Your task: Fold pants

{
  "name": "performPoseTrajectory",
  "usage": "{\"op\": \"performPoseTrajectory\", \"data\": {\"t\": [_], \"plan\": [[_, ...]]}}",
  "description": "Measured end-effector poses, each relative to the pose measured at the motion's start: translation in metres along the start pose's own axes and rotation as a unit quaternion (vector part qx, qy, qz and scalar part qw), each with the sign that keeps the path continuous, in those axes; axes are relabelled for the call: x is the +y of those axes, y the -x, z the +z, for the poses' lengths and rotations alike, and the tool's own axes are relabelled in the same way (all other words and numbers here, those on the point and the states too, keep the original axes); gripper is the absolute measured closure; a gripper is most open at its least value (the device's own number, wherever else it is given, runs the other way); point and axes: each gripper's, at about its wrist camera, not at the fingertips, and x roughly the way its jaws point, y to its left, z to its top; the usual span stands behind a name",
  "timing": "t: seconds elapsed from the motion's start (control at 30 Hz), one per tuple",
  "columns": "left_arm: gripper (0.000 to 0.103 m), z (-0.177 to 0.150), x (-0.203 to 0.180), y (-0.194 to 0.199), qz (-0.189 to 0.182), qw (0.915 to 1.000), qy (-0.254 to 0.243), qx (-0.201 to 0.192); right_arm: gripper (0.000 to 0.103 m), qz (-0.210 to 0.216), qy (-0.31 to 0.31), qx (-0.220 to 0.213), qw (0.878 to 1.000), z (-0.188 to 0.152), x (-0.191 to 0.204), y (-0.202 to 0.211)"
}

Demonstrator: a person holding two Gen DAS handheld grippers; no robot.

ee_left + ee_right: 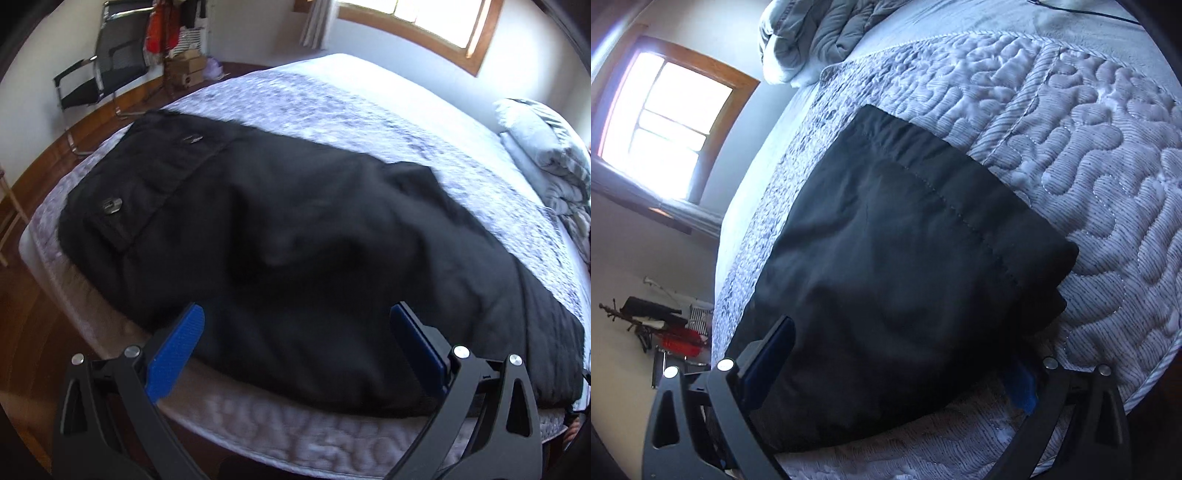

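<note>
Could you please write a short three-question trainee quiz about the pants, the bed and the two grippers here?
1. True or false: the black pants lie on a bare wooden floor.
2. Which gripper has the fabric between its spread fingers? A) left gripper B) right gripper
3. Fill in: the bunched grey duvet sits near the ____ of the bed.

Key
1. False: they lie on the quilted bedspread.
2. B: the cloth passes between its fingers, covering most of one blue pad; the left one hovers open and empty.
3. Head, at the far end.
</note>
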Motion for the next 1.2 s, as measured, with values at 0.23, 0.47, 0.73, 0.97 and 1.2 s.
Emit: {"op": "performPoseTrajectory", "data": {"t": [0.23, 0.47, 0.73, 0.97, 1.2], "plan": [[0.003, 0.009, 0.027, -0.013, -0.015, 0.9988, 0.024, 0.039, 0.057, 0.028, -0.078, 0.005, 0.997, 0.019, -0.027, 0.011], [0.003, 0.007, 0.012, -0.019, 0.020, 0.9991, -0.006, 0.037, 0.085, 0.091, -0.007, -0.004, 0.996, 0.030, -0.007, 0.036], [0.003, 0.004, -0.012, -0.028, 0.002, 0.9992, 0.033, 0.024, 0.088, 0.103, -0.008, -0.015, 0.995, 0.060, -0.006, 0.047], [0.003, 0.014, -0.071, -0.050, -0.015, 0.9991, -0.003, 0.039, 0.088, 0.043, -0.025, -0.053, 0.997, 0.076, -0.034, 0.063], [0.003, 0.013, -0.064, -0.040, -0.045, 0.9981, -0.009, 0.040, 0.088, 0.003, 0.019, -0.070, 0.997, 0.074, -0.012, 0.073]]}}
